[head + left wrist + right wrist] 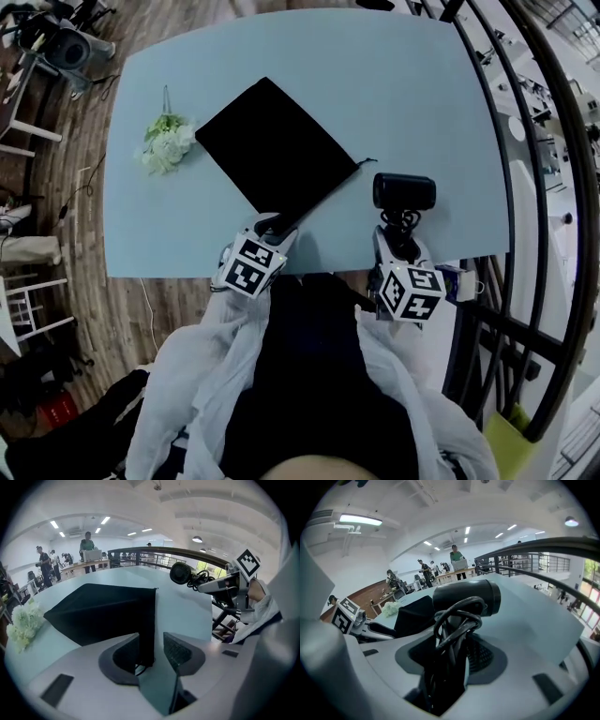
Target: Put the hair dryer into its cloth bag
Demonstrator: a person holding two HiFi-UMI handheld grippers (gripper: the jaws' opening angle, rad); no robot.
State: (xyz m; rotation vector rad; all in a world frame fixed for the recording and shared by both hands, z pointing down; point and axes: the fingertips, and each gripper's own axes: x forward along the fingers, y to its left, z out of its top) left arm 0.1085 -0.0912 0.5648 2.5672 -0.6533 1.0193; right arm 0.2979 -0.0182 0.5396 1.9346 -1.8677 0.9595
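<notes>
Right gripper (401, 239) clamps the hair dryer (404, 191); left gripper (272, 228), jaws apart, straddles the cloth bag (272, 145) edge.

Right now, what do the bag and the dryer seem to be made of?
The bag: black cloth, matte; it lies limp and flat, with no shine. The dryer: probably hard black plastic, faintly glossy on its round barrel. Its cord looks rubber-coated, bending in loops.

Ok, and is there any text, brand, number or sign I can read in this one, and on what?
No readable text in any view.
Left marker cube and right marker cube: black-and-white square patterns only, no letters or digits.
Hair dryer: no brand or label visible.
Cloth bag: plain black, no tag visible.
Background desks: too small and blurred to read.
</notes>
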